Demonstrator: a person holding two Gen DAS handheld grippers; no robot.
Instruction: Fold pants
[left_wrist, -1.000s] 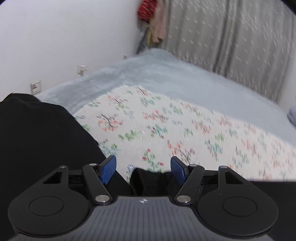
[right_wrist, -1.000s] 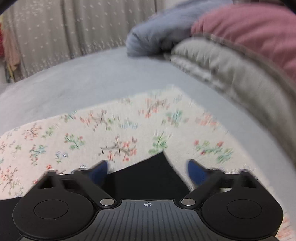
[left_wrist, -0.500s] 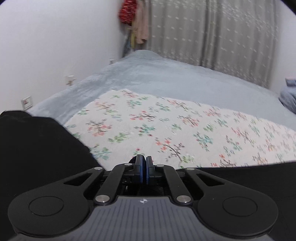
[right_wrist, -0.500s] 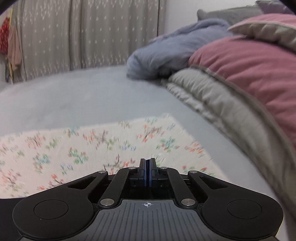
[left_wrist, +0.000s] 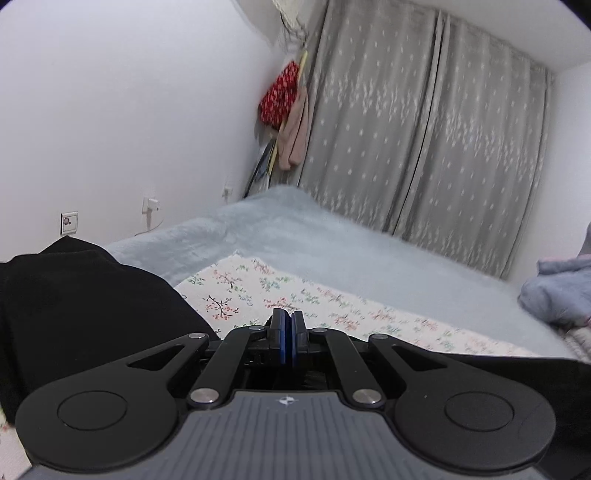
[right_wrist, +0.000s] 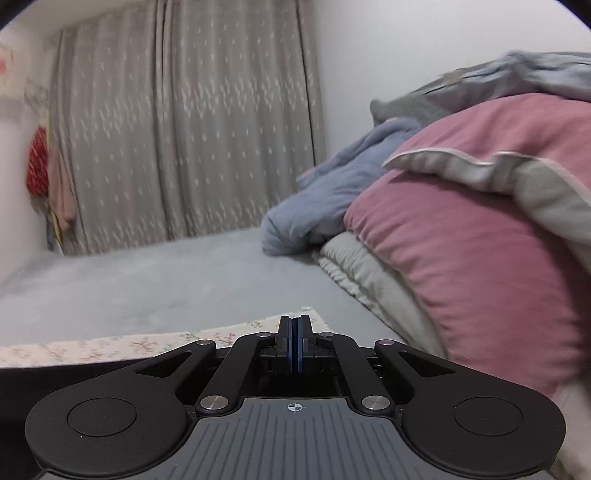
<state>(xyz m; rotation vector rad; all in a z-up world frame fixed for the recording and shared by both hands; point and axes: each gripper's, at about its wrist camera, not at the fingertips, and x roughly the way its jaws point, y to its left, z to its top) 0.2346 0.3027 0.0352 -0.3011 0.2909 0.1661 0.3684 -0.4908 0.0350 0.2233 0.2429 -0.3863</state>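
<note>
up close, the left gripper (left_wrist: 287, 334) has its blue pads pinched narrow on the black pants (left_wrist: 85, 306) – the right gripper (right_wrist: 294, 341) likewise clamps their edge (right_wrist: 74, 369). beyond lies the floral cloth (left_wrist: 295, 295) on the grey bed (right_wrist: 147, 280), then the curtain (left_wrist: 424, 147).

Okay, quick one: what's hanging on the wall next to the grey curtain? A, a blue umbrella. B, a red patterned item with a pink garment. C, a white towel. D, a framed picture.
B: a red patterned item hangs beside the curtain, with a pink garment just below it.
</note>
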